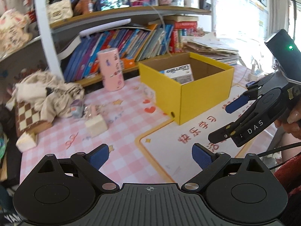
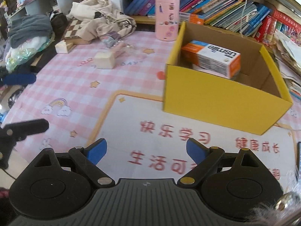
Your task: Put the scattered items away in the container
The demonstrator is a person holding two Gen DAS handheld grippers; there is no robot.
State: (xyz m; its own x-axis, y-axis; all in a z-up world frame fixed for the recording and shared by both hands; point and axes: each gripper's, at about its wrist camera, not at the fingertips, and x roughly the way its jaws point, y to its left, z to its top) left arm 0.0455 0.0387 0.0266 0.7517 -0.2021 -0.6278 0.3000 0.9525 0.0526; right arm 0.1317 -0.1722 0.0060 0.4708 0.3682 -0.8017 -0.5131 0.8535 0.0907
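A yellow cardboard box (image 1: 205, 92) (image 2: 216, 101) stands open on the pink checked mat, with an orange and white usmile carton (image 1: 180, 73) (image 2: 212, 58) lying inside it. A cream wooden block (image 1: 96, 125) (image 2: 104, 60) lies on the mat left of the box, and behind it a small clear packet (image 1: 90, 110) (image 2: 120, 47). A pink cylinder (image 1: 111, 69) (image 2: 167, 17) stands upright behind the box's left corner. My left gripper (image 1: 150, 155) is open and empty above the mat. My right gripper (image 2: 145, 150) is open and empty too, and shows in the left wrist view (image 1: 225, 120).
A pile of beige cloth (image 1: 49, 94) (image 2: 101, 17) covers a chequered board (image 1: 28, 114) (image 2: 75, 28) at the left. Rows of books (image 1: 122, 43) (image 2: 207, 1) line the shelf behind. Stacked papers (image 1: 212, 47) lie beyond the box. Another wooden block (image 1: 26, 142) (image 2: 61, 47) sits by the board.
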